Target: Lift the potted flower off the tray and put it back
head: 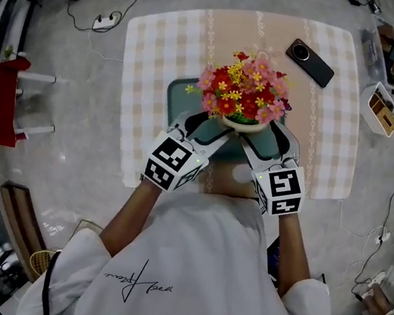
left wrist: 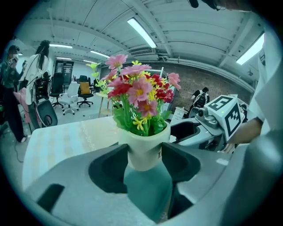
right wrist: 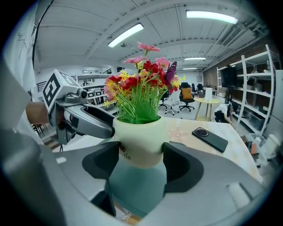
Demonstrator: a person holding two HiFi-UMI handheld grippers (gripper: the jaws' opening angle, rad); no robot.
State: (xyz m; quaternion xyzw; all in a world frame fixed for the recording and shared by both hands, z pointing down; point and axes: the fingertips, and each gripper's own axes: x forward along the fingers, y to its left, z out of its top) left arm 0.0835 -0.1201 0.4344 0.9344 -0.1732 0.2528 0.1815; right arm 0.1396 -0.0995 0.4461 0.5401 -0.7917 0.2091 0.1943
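Note:
The potted flower [head: 241,89] is a cream pot with red, pink and yellow blossoms, over the teal tray [head: 180,92] on the checked tablecloth. My left gripper [head: 209,127] grips the pot from its near left and my right gripper [head: 267,136] from its near right. In the left gripper view the pot [left wrist: 143,150] sits between the dark pads of the left gripper [left wrist: 145,152], which press on both sides, with the tray [left wrist: 148,190] below. In the right gripper view the right gripper [right wrist: 140,152] clamps the pot [right wrist: 139,143] the same way. Whether the pot's base touches the tray [right wrist: 132,185] I cannot tell.
A black phone [head: 310,62] lies on the table's far right, also seen as the phone [right wrist: 210,139]. A small bin of items [head: 383,108] stands off the table's right edge. A power strip with cables [head: 106,22] lies on the floor at left. People stand in the background.

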